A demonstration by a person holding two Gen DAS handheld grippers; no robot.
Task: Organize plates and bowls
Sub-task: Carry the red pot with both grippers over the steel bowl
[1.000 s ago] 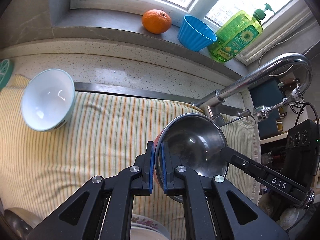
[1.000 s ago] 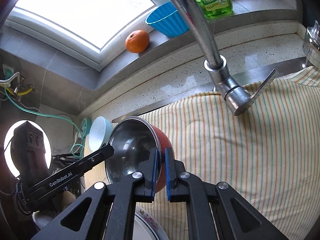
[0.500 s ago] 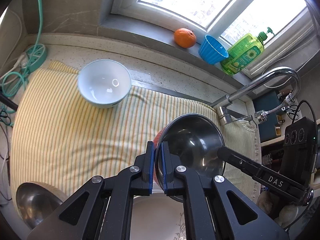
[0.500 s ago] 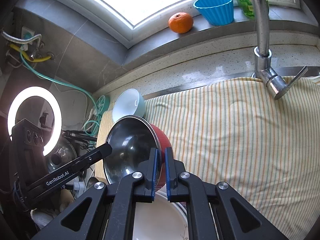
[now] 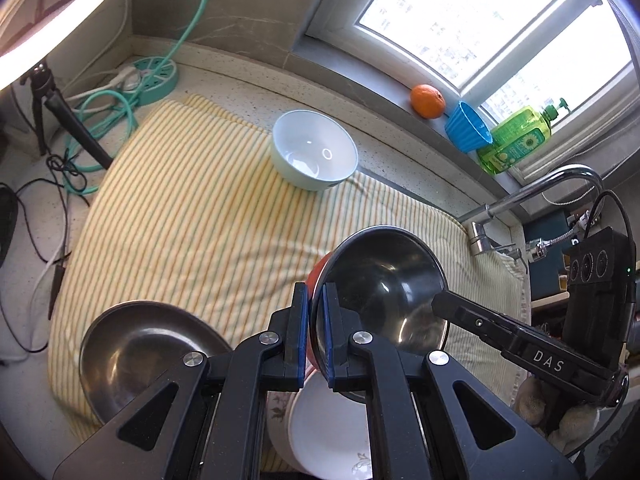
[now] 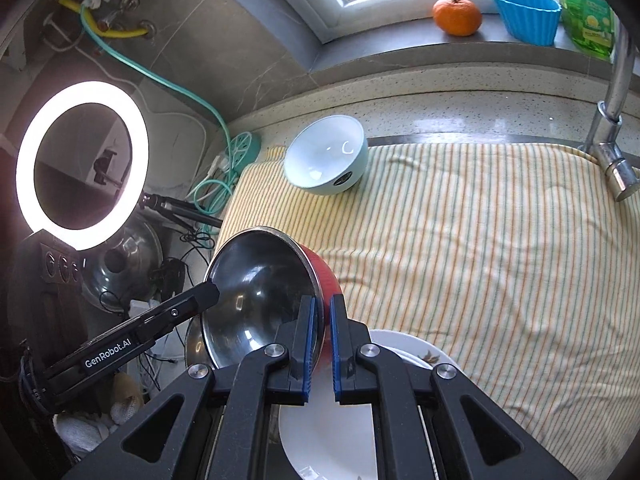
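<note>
Daylight came through the window (image 5: 492, 20) at the far side, and on its sill we saw an orange (image 5: 427, 101), a blue cup (image 5: 467, 128) and a green soap bottle (image 5: 516, 141) in a row. Below it, a striped yellow cloth (image 5: 192, 216) covered the speckled counter (image 6: 460, 104), with the tap (image 6: 612, 120) rising at the right end. We held a red bowl with a steel inside (image 5: 380, 284) raised between both tools: our left gripper (image 5: 314, 332) was clenched on its left rim, blue pads on either side of the wall, and our right gripper (image 6: 320, 344) was clenched on the opposite rim in the same way. Each wrist view showed the other tool reaching the bowl from across. The bowl was tilted, and sat above the near edge of the cloth, over a white plate with a flower pattern (image 6: 332, 432) that lay directly beneath our fingers. A steel dish (image 5: 136, 352) rested on the cloth just left of that plate. Far off, near the counter's back edge, a pale blue bowl (image 5: 314, 155) stood upright on the cloth, well apart from the others. At the left we noted a lit ring lamp (image 6: 80, 164), a teal power strip (image 5: 154, 80) and loose cables (image 5: 60, 176).
</note>
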